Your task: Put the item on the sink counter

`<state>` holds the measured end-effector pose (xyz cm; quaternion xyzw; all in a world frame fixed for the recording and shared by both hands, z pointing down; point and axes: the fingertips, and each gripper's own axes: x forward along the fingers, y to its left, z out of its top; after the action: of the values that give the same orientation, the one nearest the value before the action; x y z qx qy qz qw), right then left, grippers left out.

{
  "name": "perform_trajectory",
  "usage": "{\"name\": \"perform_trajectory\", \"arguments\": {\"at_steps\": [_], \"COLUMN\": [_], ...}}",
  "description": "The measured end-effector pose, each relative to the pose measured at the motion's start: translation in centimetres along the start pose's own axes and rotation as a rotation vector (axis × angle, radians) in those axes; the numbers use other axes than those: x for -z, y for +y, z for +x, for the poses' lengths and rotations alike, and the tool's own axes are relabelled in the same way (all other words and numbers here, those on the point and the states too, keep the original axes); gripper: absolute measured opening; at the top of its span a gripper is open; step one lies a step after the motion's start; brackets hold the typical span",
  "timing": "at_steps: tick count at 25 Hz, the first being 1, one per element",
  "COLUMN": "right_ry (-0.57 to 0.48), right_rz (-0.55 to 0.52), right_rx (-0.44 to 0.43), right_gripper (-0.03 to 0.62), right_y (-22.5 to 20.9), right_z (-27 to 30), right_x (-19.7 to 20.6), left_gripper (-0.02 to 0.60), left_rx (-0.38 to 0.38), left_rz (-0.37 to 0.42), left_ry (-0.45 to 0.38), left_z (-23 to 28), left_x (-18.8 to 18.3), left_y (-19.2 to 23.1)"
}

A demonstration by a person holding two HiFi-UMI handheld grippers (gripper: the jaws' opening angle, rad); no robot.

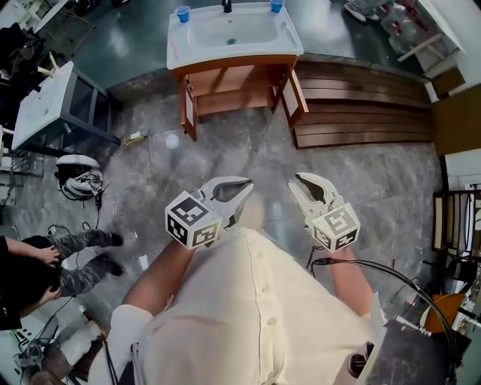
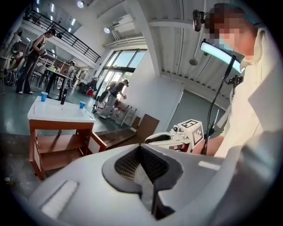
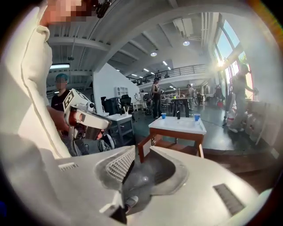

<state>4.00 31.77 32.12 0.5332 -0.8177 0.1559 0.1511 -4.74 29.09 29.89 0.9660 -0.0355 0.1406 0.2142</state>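
Observation:
The sink counter (image 1: 233, 31) stands far ahead: a white basin top on a wooden cabinet whose two doors hang open. On it stand two blue cups (image 1: 183, 13) and a dark tap (image 1: 226, 6). It also shows in the left gripper view as the sink counter (image 2: 57, 114) and in the right gripper view as the sink counter (image 3: 177, 123). My left gripper (image 1: 242, 188) and right gripper (image 1: 299, 183) are held side by side close to my chest, both shut with nothing between the jaws. Left gripper (image 2: 141, 148) and right gripper (image 3: 140, 153) show closed jaws. A small yellowish bottle (image 1: 135, 137) lies on the floor left of the cabinet.
A white table (image 1: 41, 105) stands at the left, with a helmet and cables (image 1: 77, 174) on the floor beside it. A person's legs (image 1: 75, 259) reach in from the left. Brown wooden steps (image 1: 361, 105) lie right of the cabinet. A black cable (image 1: 383, 274) trails at my right.

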Motion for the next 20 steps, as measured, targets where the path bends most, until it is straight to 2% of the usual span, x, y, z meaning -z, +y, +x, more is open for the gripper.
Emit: {"name": "perform_trajectory", "arguments": {"at_steps": [8, 15, 20], "right_ry": [0.025, 0.048, 0.058], "right_rz": [-0.008, -0.021, -0.031], "right_rx": [0.075, 0.124, 0.159], "right_gripper": [0.078, 0.078, 0.078], "right_y": [-5.1, -10.9, -18.3], "right_z": [10.2, 15.9, 20.0], "right_x": [-5.0, -7.3, -8.1], "left_gripper": [0.005, 0.005, 0.005], "left_rx": [0.036, -0.011, -0.062], "left_rz": [0.014, -0.033, -0.045], "left_ry": [0.021, -0.009, -0.009], "left_z": [-1.6, -1.9, -0.2], "left_x": [-3.9, -6.0, -7.6], "left_y": [10.3, 16.4, 20.2]}}
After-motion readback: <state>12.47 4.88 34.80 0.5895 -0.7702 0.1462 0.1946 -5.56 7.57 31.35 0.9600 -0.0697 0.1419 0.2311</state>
